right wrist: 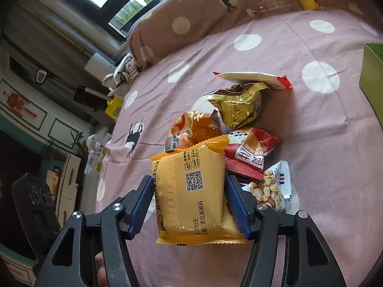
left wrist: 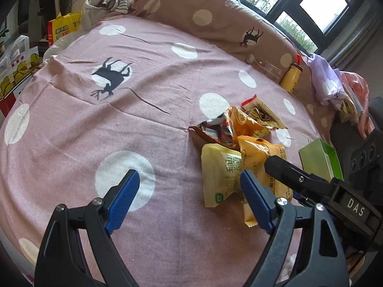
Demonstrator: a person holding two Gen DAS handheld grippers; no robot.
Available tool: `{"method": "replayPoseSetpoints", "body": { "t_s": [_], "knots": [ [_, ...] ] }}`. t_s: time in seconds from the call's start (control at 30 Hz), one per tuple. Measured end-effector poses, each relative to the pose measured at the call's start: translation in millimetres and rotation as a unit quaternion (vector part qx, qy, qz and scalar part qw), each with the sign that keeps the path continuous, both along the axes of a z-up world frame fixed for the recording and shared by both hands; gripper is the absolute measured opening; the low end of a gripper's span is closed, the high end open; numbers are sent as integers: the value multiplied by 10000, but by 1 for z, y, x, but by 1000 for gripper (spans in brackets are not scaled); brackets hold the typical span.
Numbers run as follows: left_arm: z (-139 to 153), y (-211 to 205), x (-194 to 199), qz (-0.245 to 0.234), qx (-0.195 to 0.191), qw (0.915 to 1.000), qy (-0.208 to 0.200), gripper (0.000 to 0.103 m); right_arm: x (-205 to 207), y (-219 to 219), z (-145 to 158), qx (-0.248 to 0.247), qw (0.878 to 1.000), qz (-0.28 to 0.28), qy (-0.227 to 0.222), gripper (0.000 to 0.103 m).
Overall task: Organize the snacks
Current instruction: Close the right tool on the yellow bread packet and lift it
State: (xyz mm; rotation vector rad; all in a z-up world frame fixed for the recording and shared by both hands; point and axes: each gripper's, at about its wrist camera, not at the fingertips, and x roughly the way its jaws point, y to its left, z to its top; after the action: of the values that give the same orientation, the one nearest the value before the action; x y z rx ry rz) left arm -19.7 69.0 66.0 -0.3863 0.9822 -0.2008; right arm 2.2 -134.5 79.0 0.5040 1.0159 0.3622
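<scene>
A pile of snack packets lies on the pink dotted bedsheet [left wrist: 148, 129]. In the right wrist view, my right gripper [right wrist: 189, 203] has its blue pads on both sides of an orange packet [right wrist: 191, 191] with a QR code; the pads touch its edges. Behind it lie an orange-red packet [right wrist: 194, 129], a gold packet [right wrist: 239, 106], a red packet [right wrist: 251, 150], a cream packet [right wrist: 256, 77] and a peanut packet [right wrist: 270, 189]. In the left wrist view, my left gripper [left wrist: 189, 191] is open and empty over the sheet, just left of a pale yellow packet [left wrist: 220, 172]. The right gripper's black finger [left wrist: 287, 169] reaches over the orange packet [left wrist: 261, 153].
A green box [left wrist: 320, 160] stands right of the pile, also at the right edge in the right wrist view [right wrist: 373, 76]. A brown dotted pillow [left wrist: 215, 16] lines the far edge, with a yellow bottle [left wrist: 290, 76] against it. Bags and boxes stand beyond the bed's left side [left wrist: 59, 28].
</scene>
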Motion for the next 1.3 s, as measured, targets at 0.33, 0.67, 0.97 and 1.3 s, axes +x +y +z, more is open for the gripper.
{"method": "replayPoseSetpoints", "body": {
  "t_s": [0.33, 0.67, 0.97, 1.3],
  "knots": [
    [-1, -30, -4, -628, -237, 9977, -65, 86, 0, -3, -1, 24, 10000, -44, 40, 63],
    [5, -32, -8, -823, -656, 9943, -192, 83, 2, -13, -2, 296, 9995, -89, 110, 64],
    [6, -59, -11, -1157, -405, 9919, -324, 80, 1, -7, -3, 244, 9996, -23, 158, 64],
    [0, -66, -8, -1189, -204, 9917, -453, 41, 1, 0, -2, -52, 9999, -2, 86, 64]
  ]
}}
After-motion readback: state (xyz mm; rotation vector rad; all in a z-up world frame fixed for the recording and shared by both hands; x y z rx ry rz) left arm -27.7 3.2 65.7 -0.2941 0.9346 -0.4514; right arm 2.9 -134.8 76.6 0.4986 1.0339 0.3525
